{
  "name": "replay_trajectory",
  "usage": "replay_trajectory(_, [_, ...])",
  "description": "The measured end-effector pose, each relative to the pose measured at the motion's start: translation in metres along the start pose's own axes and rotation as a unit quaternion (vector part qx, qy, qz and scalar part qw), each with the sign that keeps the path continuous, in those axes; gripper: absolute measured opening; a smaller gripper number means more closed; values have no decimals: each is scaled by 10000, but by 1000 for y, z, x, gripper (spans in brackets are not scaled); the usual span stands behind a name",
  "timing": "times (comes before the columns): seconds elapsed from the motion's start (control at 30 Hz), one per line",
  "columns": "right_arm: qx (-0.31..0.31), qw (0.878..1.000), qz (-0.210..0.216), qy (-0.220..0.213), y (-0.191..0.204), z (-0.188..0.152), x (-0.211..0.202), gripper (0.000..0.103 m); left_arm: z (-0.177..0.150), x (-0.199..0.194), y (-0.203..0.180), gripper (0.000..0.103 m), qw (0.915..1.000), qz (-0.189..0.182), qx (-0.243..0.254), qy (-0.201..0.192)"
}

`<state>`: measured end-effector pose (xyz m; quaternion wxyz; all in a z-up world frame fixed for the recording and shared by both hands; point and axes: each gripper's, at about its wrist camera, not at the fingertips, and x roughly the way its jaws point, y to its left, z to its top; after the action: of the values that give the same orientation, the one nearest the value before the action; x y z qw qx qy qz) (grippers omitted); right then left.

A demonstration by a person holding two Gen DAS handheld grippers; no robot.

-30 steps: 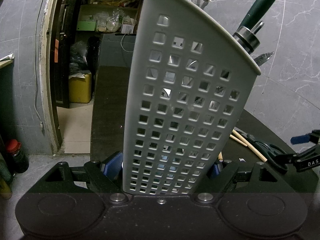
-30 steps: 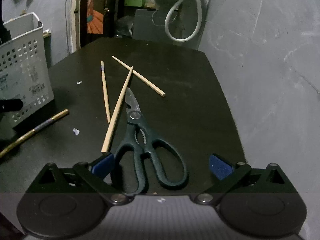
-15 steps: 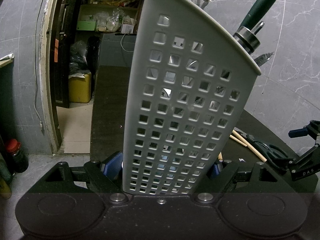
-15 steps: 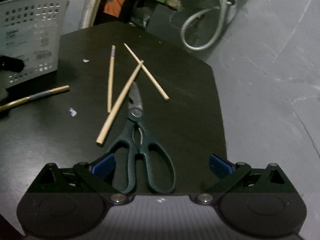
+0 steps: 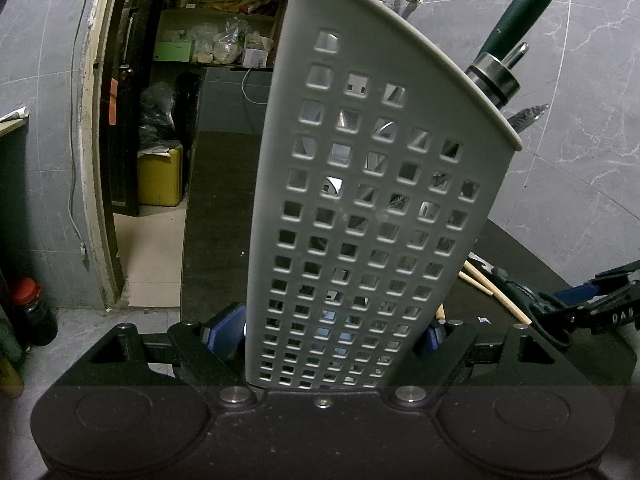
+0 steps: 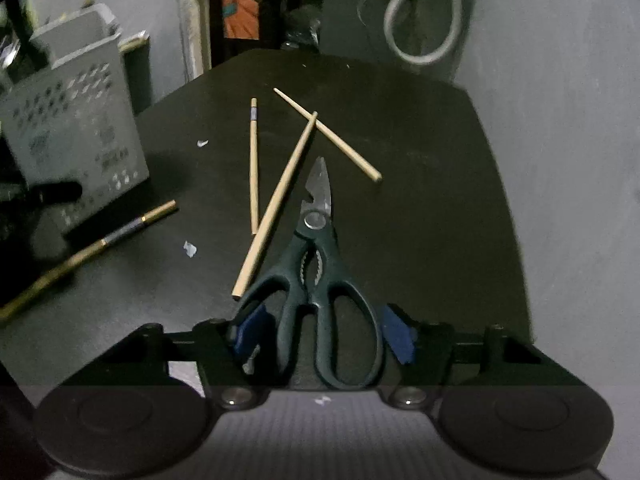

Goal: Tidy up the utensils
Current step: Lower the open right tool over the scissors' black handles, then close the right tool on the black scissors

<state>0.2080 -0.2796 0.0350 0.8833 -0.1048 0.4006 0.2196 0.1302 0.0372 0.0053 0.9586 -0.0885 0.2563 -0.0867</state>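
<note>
My left gripper [image 5: 328, 332] is shut on a grey perforated utensil basket [image 5: 360, 200] and holds it upright; a dark green handle [image 5: 520, 12] and a metal tip stick out of its top. In the right wrist view the same basket [image 6: 72, 140] stands at the left of the black table [image 6: 420, 200]. Dark green kitchen scissors [image 6: 316, 264] lie flat, blades pointing away. My right gripper [image 6: 322, 332] straddles their handle loops, its jaws closing, the blue pads [image 6: 396, 334] just outside the loops. Three wooden chopsticks [image 6: 280, 204] lie crossed beside the blades.
A gold and dark utensil [image 6: 100, 240] lies at the left, near the basket's foot. Small white scraps [image 6: 190, 249] dot the table. A grey hose [image 6: 424, 20] hangs on the wall behind. A doorway with shelves and a yellow box [image 5: 160, 176] shows past the basket.
My right gripper has tipped downward and come in over the scissors' handles, and its jaws have narrowed around them. The left gripper and the basket have stayed still.
</note>
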Motion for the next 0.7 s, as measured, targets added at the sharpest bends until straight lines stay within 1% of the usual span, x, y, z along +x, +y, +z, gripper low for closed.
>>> replay_trajectory(0.03, [197, 9997, 120, 24, -6, 0, 1, 65, 0, 0, 0, 85, 10000, 2, 3, 1])
replay_trajectory(0.1, [211, 9997, 103, -26, -9, -2, 0, 62, 0, 0, -1, 85, 10000, 1, 2, 0])
replay_trajectory(0.27, [366, 9993, -78, 12, -3, -11, -8, 62, 0, 1, -1, 85, 10000, -6, -10, 0])
replay_trajectory(0.4, [733, 9967, -345, 61, 2, -37, -30, 62, 0, 1, -2, 85, 10000, -7, -11, 2])
replay_trajectory(0.5, [988, 9941, -455, 48, 13, -61, -51, 62, 0, 1, -2, 85, 10000, -9, -15, 1])
replay_trajectory(0.57, [1090, 9930, -445, 43, 21, -71, -60, 62, -1, 2, -2, 85, 10000, -7, -14, 2])
replay_trajectory(0.7, [1228, 9922, -210, 64, 35, -79, -71, 62, -1, 2, -2, 85, 10000, -6, -16, 3])
